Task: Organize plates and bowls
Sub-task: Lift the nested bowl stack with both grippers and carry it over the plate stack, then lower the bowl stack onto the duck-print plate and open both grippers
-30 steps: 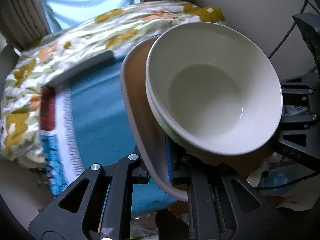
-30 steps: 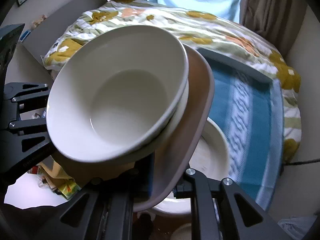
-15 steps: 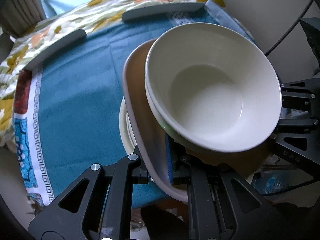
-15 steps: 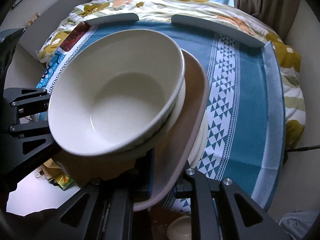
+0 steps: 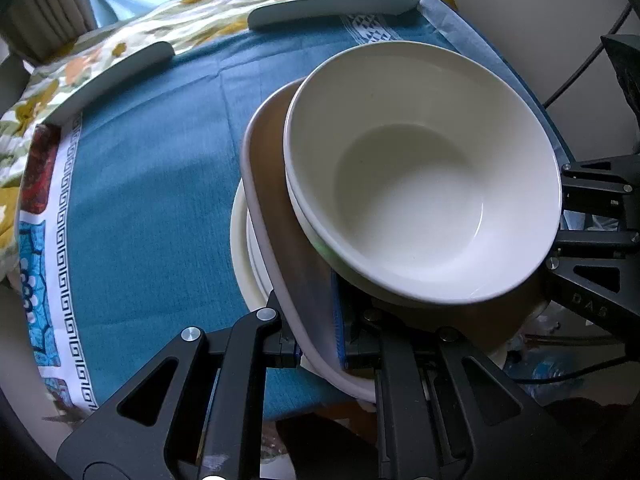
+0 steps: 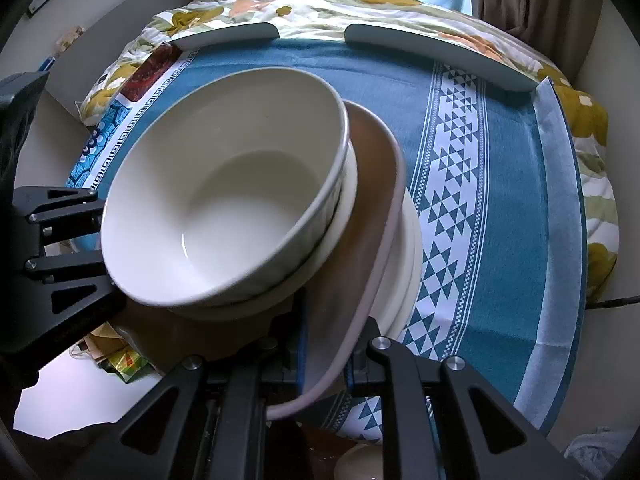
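A brown plate (image 5: 280, 216) with a pale rim carries two nested white bowls (image 5: 420, 184). My left gripper (image 5: 316, 340) is shut on the plate's near-left rim. My right gripper (image 6: 326, 356) is shut on the plate (image 6: 372, 184) at its other side, with the bowls (image 6: 240, 216) just above its fingers. Under the brown plate a stack of cream plates (image 5: 242, 256) rests on the blue tablecloth (image 5: 152, 184); it shows in the right wrist view (image 6: 410, 248) too. Whether the brown plate touches the stack is hidden.
The table has grey padded edge guards (image 6: 436, 56) at its far rim. A floral quilt (image 6: 320, 8) lies beyond it. Another cream dish (image 6: 360, 464) sits low beneath the table edge. Clutter and bags (image 6: 120, 360) lie on the floor to the left.
Both grippers have carried the brown plate with the bowls forward over the table and down toward the cream plate stack, which has come into view beneath it.
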`<state>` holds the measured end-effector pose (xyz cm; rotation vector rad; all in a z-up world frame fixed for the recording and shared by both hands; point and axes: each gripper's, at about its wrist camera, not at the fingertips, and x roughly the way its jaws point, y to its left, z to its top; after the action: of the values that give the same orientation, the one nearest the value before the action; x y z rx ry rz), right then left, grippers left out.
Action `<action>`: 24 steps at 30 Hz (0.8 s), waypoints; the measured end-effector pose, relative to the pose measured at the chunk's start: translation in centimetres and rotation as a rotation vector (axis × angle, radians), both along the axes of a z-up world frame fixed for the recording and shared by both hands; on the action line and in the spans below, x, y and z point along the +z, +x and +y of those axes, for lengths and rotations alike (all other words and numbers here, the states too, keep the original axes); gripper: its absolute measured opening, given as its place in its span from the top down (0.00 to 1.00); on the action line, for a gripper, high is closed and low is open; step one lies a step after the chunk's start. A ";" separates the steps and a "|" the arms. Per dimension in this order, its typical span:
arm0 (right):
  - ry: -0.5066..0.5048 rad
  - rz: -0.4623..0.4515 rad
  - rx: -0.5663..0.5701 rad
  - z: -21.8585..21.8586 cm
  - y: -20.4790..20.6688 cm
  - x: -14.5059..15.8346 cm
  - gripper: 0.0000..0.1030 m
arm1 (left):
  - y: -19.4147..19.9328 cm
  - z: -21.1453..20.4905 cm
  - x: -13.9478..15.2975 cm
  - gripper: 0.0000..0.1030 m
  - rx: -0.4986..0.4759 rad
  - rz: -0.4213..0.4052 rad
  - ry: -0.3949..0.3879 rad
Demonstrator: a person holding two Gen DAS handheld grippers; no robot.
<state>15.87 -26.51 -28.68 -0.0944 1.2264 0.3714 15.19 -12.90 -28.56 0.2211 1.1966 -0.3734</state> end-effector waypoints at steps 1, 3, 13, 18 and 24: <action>-0.001 -0.003 0.000 0.0 0.0 0.0 0.87 | 0.0 0.0 0.0 0.91 -0.002 -0.003 0.000; -0.003 -0.003 -0.003 0.0 -0.1 0.0 0.87 | -0.1 0.1 0.0 0.91 -0.002 -0.003 -0.006; -0.006 0.010 -0.023 0.0 0.0 -0.1 0.87 | -0.1 0.1 0.1 0.89 -0.014 -0.001 0.000; 0.006 0.016 -0.055 -0.6 -0.1 0.4 0.81 | -0.1 -0.1 0.1 0.89 -0.024 0.014 0.015; 0.014 0.011 -0.066 -0.8 -0.6 1.1 0.78 | -0.2 -0.6 0.1 0.87 -0.027 0.037 0.031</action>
<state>15.32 -27.35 -27.58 -0.0398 1.2348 0.3234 15.01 -13.45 -28.48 0.2591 1.2372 -0.3842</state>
